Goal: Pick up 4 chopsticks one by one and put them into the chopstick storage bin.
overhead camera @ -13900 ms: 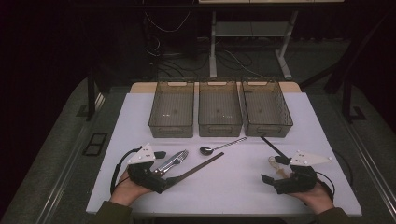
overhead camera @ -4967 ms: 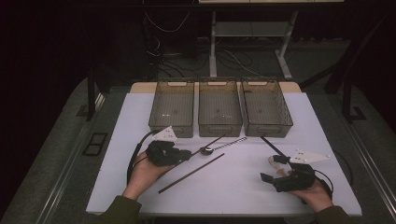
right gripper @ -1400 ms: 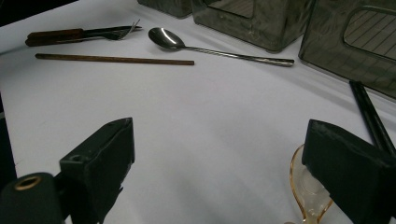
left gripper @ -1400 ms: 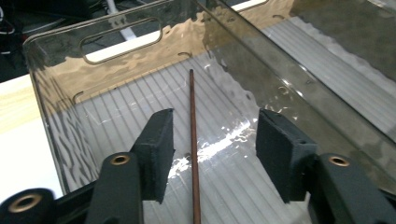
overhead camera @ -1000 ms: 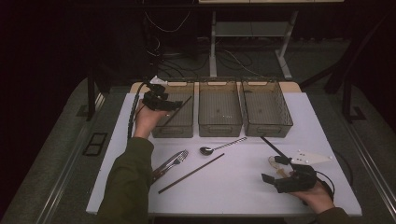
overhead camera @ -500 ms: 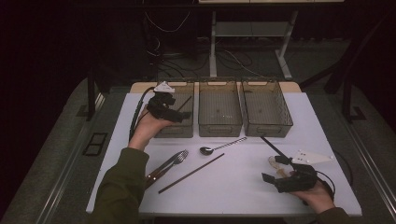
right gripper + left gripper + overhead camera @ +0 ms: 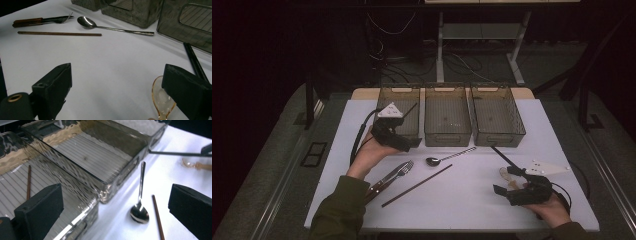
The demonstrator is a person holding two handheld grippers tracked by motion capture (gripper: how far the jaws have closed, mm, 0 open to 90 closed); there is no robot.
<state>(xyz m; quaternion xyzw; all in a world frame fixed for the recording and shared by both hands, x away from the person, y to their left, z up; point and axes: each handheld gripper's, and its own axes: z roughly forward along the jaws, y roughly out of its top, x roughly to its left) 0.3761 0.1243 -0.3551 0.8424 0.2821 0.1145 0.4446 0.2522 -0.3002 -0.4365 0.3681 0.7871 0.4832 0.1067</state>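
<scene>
My left gripper point(image 7: 408, 138) hovers over the front end of the left clear bin point(image 7: 388, 95). Its jaws have just been opening and now stand wide apart with nothing between them point(image 7: 115, 216). One brown chopstick point(image 7: 28, 182) lies inside that bin point(image 7: 15, 160). My right gripper point(image 7: 507, 183) rests open near the table's front right, and an amber plastic spoon point(image 7: 161, 100) lies by its right jaw. On the white table lie a metal spoon point(image 7: 449, 156), a second brown chopstick point(image 7: 417, 186), a fork and knife point(image 7: 389, 175) and a black chopstick point(image 7: 507, 157).
Three clear bins stand side by side at the back; the middle bin point(image 7: 448, 90) and the right bin point(image 7: 517, 122) hold nothing that I can see. Dark floor, cables and table legs lie beyond the table's far edge.
The left gripper has drawn back from over the left bin toward the person and slightly right, its jaws now wider. The right gripper has not moved.
</scene>
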